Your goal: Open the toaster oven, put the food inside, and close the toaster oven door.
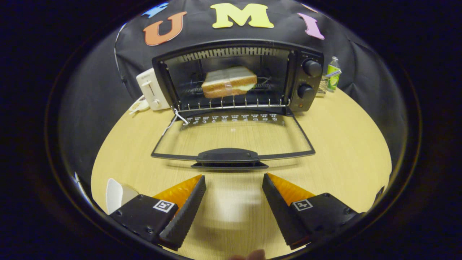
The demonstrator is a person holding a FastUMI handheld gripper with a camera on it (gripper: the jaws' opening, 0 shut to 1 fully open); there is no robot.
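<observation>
The tongs [234,189] hang spread wide and empty above the pale wooden table [346,151]. Straight ahead of them, between the two tips, lies the black bar handle [228,156] of the glass oven door [234,135], folded down flat, its long axis running across the line of the fingers. Beyond it, the black toaster oven [305,77] stands open with the wrapped sandwich [229,81] on its wire rack. How far the handle clears the table is hard to judge, probably only slightly.
</observation>
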